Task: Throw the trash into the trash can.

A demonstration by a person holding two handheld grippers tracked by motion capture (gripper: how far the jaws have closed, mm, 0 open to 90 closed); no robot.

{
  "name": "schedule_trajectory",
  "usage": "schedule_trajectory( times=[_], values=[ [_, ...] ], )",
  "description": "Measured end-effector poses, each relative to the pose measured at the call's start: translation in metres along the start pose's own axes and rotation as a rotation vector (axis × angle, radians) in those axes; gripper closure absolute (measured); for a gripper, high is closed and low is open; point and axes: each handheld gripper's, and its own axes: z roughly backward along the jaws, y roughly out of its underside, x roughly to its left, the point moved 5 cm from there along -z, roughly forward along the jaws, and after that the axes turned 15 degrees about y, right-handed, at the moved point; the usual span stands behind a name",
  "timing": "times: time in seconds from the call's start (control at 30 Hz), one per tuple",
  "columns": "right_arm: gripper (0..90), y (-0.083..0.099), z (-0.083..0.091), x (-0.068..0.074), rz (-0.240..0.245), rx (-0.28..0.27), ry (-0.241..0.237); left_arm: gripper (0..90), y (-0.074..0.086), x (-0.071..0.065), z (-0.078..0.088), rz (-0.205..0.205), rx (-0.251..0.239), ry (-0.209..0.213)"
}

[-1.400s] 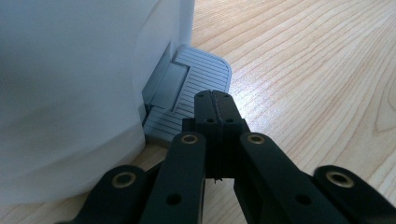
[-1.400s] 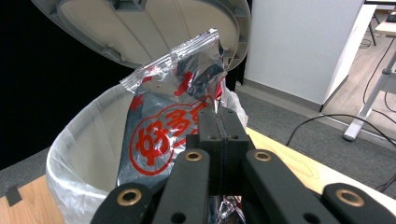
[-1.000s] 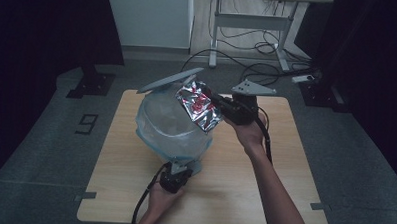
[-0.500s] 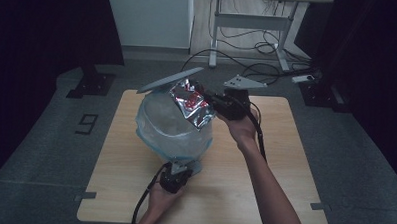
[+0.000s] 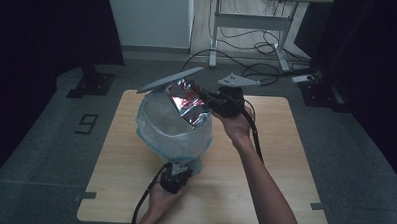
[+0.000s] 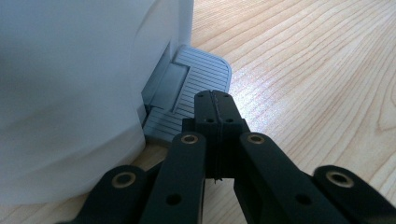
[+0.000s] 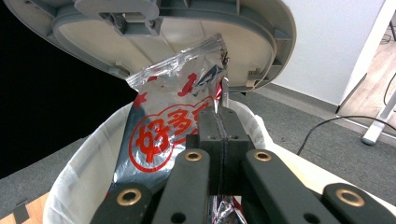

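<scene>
A grey pedal bin lined with a clear plastic bag stands in the middle of the wooden table, its lid tipped up. My left gripper is shut, and its closed tips rest on the ribbed grey pedal at the bin's foot. My right gripper is shut on a crinkled silver snack bag with red print. In the right gripper view the bag hangs over the lined rim, beneath the lid's underside, with the jaw tips pinching its right edge.
The table has bare wood on both sides of the bin. Behind it, on the carpet, are a desk frame and loose cables. A "9" marker lies on the floor at the left.
My right gripper has carried the silver bag a little to the left, further over the bin's opening. The left gripper has stayed on the pedal, and the lid has stayed up.
</scene>
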Motion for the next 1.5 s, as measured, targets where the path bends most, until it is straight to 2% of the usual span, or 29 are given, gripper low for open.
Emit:
schedule_trajectory(
  times=[0.77, 1.17, 1.4, 1.47, 1.5],
  values=[
    [89.5, 0.000, -0.019, 0.004, -0.003, 0.020, 0.003, 90.0, 0.000, 0.000, 0.000, 0.002, 0.000, 0.004],
    [89.2, 0.001, -0.033, 0.018, 0.010, 0.044, -0.010, 90.0, 0.000, 0.001, 0.000, 0.001, 0.001, 0.006],
    [88.9, 0.003, -0.036, 0.020, 0.012, 0.052, -0.015, 90.0, 0.000, 0.000, 0.000, 0.000, 0.001, 0.005],
    [85.2, 0.004, -0.036, 0.021, 0.020, 0.056, -0.019, 90.0, 0.000, 0.000, 0.000, 0.000, 0.000, 0.005],
    [75.5, 0.006, -0.038, 0.023, 0.035, 0.066, -0.037, 90.0, 0.000, 0.000, 0.000, -0.001, 0.000, 0.004]
  ],
)
